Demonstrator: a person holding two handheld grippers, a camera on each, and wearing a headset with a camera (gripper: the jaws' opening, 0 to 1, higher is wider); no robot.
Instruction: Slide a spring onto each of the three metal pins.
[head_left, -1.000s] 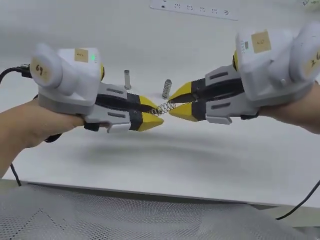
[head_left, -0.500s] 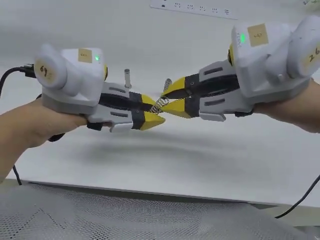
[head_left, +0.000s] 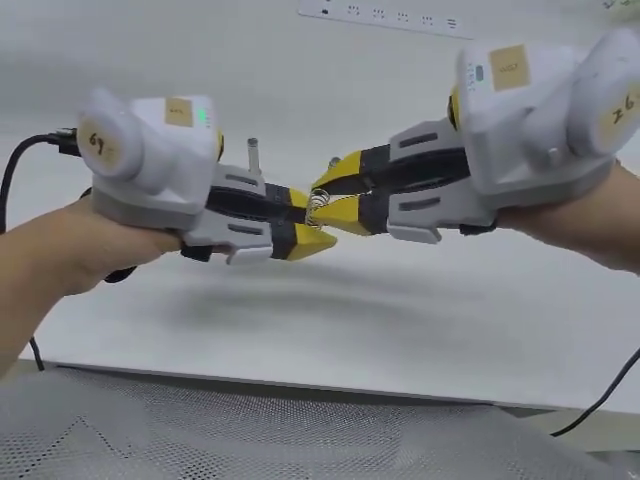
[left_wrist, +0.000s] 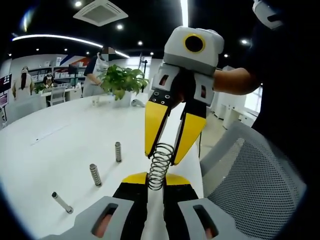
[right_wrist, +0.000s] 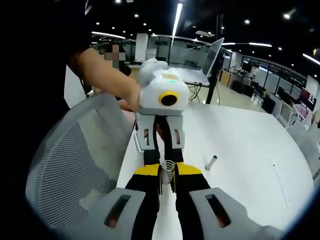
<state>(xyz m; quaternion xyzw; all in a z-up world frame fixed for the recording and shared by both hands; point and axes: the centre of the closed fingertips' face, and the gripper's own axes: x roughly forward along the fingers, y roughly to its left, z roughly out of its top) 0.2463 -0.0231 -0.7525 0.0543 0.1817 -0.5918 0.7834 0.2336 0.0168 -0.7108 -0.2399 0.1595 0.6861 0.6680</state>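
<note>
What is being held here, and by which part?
A spring, held at both ends: the left hand-held gripper pinches one end, and the right hand-held gripper grips the other end across its coils.

Reads as an open-plan office: dark ceiling with strip lights (right_wrist: 176, 15) and a cassette air vent (left_wrist: 100, 11), long white table (left_wrist: 55, 150), grey mesh chair (left_wrist: 255, 175), potted plant (left_wrist: 122, 82), open laptop (right_wrist: 212, 52), power strip (head_left: 385, 17) on the tabletop.

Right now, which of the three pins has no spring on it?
The bare pin at the row's end; the middle pin and far pin are spring-covered.
</note>
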